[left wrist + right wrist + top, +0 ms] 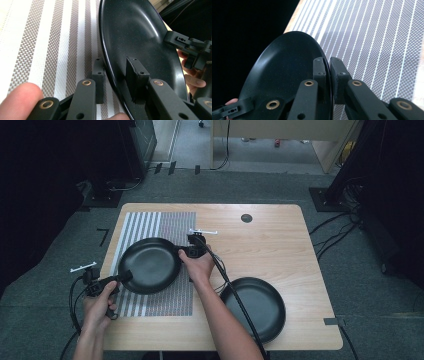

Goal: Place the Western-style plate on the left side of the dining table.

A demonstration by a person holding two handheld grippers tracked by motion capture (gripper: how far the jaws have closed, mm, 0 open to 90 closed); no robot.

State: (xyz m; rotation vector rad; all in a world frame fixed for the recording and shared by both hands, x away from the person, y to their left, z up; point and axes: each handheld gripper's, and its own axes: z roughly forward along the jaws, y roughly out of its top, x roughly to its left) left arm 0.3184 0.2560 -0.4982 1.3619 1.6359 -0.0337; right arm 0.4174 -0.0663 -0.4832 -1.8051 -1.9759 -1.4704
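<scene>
A wooden table (280, 240) stood on grey carpet (250, 185). Both grippers, left (122, 276) and right (182, 252), were clamped on an empty pan (150, 265) over a striped mat (170, 222); another empty pan (255, 307) lay nearby.

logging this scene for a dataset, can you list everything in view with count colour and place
pan on the mat: 1, black, over the striped mat at table left, rim gripped on two opposite sides
second pan: 1, black, on bare wood at the near right of the table
striped mat: 1, grey and white stripes, left half of the table
table: 1, light wood, centre of the high view
cable grommet: 1, dark, far part of the table top
left gripper: 1, black, jaws either side of the pan's near left rim
right gripper: 1, black, jaws closed on the pan's right rim
hands: 2, one on each gripper, forearms entering from the bottom
</scene>
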